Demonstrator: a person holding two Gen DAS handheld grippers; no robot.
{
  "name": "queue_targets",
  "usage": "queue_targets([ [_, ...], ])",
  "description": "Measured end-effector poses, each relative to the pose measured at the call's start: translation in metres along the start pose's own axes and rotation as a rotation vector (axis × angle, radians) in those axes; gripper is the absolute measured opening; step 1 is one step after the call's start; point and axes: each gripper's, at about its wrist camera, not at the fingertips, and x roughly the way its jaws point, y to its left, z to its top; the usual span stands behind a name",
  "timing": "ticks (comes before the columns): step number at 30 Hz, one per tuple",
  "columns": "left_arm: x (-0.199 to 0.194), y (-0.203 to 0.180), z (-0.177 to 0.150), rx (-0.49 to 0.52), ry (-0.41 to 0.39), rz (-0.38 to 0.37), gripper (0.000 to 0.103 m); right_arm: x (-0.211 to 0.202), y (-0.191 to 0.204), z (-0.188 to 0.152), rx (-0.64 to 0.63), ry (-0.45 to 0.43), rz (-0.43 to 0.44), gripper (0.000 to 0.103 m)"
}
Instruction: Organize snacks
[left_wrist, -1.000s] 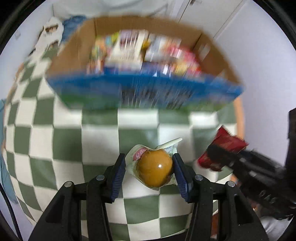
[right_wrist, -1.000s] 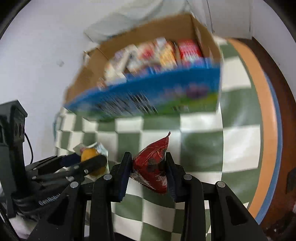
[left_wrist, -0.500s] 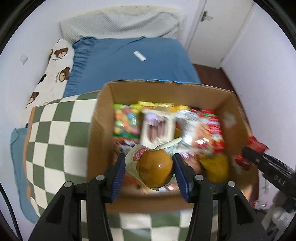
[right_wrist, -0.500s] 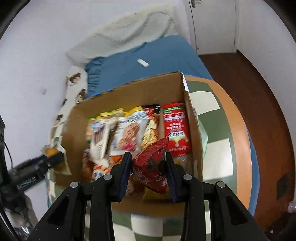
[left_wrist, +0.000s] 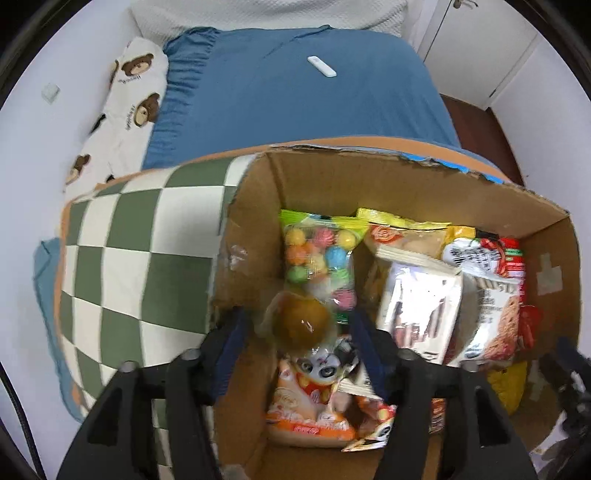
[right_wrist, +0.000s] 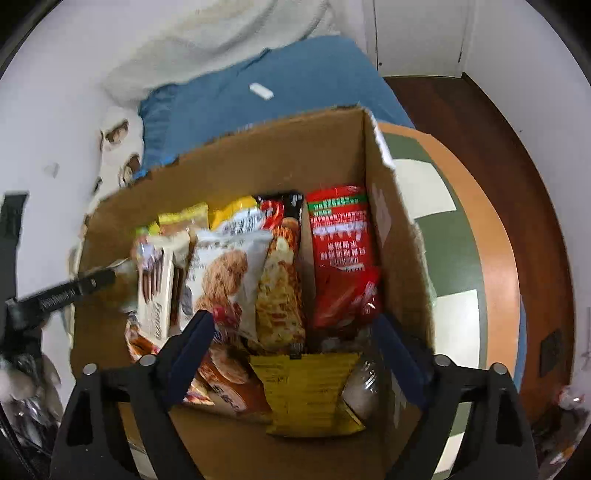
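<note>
Over the cardboard box (left_wrist: 424, 184), both tools. Left gripper (left_wrist: 299, 332) spread wide, nothing pinched; the orange jelly cup (left_wrist: 299, 321) loose between the 2 fingers, touching neither, just inside the box's left wall, against the gumball bag (left_wrist: 317, 258). Right gripper (right_wrist: 295, 332) also spread wide and gripping nothing, above the box's near right corner. The small red packet (right_wrist: 351, 299) lying inside, by the box's right wall, atop the long red pouch (right_wrist: 340, 229). Beneath the box, a green-and-white checkered cloth (left_wrist: 122, 258).
</note>
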Motion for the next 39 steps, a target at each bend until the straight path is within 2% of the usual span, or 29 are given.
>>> queue_targets([
  [1, 0.001, 0.0, 0.0, -0.002, 0.0, -0.024, 0.082, 0.001, 0.004, 0.0, -0.013, 0.002, -0.008, 0.096],
  [2, -0.001, -0.002, -0.001, -0.002, 0.0, -0.033, 0.087, 0.002, 0.007, -0.001, -0.024, 0.008, -0.012, 0.098],
  [5, -0.002, -0.011, -0.007, 0.015, -0.012, -0.016, 0.091, 0.004, 0.014, -0.003, -0.051, 0.021, -0.022, 0.098],
  [12, -0.006, -0.019, -0.029, 0.017, -0.013, -0.03, 0.091, 0.004, 0.016, -0.009, -0.066, 0.022, -0.037, 0.099],
  [17, -0.019, -0.024, -0.045, 0.016, -0.044, -0.034, 0.091, -0.006, 0.013, -0.015, -0.066, 0.003, -0.034, 0.099],
  [30, -0.091, -0.043, -0.105, 0.045, -0.235, -0.045, 0.091, -0.064, 0.018, -0.055, -0.107, -0.135, -0.016, 0.099],
  [39, -0.15, -0.044, -0.155, 0.037, -0.355, -0.055, 0.091, -0.132, 0.021, -0.101, -0.16, -0.269, 0.003, 0.099],
])
